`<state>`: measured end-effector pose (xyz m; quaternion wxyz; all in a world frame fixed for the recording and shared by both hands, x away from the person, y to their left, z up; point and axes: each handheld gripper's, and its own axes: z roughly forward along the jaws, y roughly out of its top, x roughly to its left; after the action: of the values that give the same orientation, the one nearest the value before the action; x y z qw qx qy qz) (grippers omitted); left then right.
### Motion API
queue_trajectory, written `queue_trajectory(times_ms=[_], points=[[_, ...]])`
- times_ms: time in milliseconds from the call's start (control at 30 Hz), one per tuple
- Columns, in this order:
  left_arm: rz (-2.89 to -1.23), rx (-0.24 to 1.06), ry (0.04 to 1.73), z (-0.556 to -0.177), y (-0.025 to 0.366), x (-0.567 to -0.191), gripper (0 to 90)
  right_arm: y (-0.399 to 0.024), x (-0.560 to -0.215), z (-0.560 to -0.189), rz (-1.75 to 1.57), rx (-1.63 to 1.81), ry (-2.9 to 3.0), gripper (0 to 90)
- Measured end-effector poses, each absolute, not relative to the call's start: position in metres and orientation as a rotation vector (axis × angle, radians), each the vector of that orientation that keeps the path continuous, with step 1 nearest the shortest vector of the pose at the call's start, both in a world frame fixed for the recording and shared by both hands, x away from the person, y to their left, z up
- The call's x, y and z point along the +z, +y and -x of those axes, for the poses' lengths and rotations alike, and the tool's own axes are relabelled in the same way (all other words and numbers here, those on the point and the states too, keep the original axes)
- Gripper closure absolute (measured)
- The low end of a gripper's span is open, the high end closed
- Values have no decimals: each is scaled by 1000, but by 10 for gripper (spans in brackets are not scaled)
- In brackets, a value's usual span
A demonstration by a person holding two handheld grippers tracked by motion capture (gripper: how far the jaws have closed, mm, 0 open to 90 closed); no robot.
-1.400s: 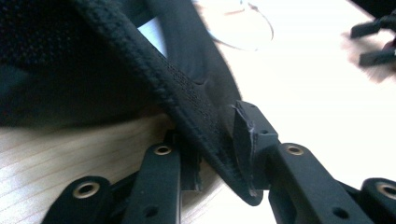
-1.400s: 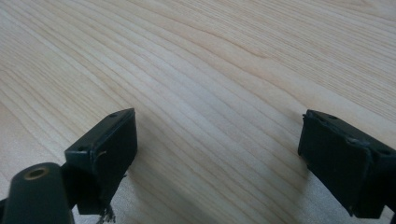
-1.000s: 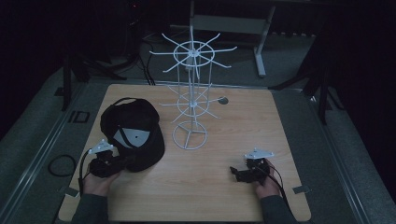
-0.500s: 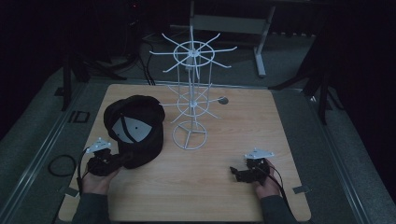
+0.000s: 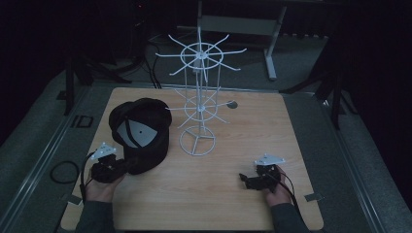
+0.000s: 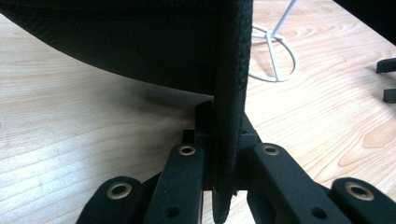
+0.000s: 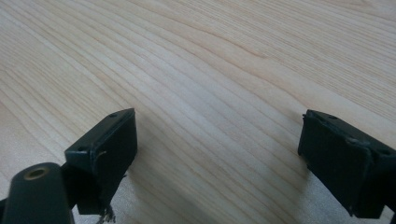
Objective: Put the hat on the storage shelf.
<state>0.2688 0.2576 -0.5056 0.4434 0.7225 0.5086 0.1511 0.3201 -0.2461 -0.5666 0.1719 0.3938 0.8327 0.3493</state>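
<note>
**Left hand-held gripper clamped on the cap's brim**

The left hand-held gripper (image 5: 127, 165) sits at the near left of the desk (image 5: 252, 131), its two black jaws pressed together on the edge of a black cap (image 5: 141, 133). In the left gripper view the jaws (image 6: 219, 140) meet on a thin, stiff strip of coarse woven fabric that stands on edge between them, with brass-coloured rivets showing on the matte black linkage below. The jaws have just been closing, and the brim is now pinched between the pads.

The cap rests on the desk just left of the rack's base, its dark rounded crown tipped so that the pale grey lining and its seams face upward. The fabric looks dull and finely textured; the brim is curved and firm.

The right hand-held gripper (image 5: 244, 179) lies low at the near right, held in the person's hand, well apart from the cap. Its jaws stand wide apart in the right gripper view, blocky black pads (image 7: 105, 149) with worn edges and nothing between them but bare wood.

The desk is pale wood-grain laminate with rounded corners and long flowing grain lines. Near its middle stands a white wire rack (image 5: 198, 97): a slim upright pole on a ring-shaped base, with two tiers of thin spokes radiating outward.
</note>
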Motion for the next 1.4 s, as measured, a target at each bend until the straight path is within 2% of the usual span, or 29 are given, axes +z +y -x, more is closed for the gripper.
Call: queue_trajectory(times_ms=[1400], points=[[-1763, 543, 1271, -262, 257, -472, 864, -246, -567, -320, -1118, 991, 2363, 117]])
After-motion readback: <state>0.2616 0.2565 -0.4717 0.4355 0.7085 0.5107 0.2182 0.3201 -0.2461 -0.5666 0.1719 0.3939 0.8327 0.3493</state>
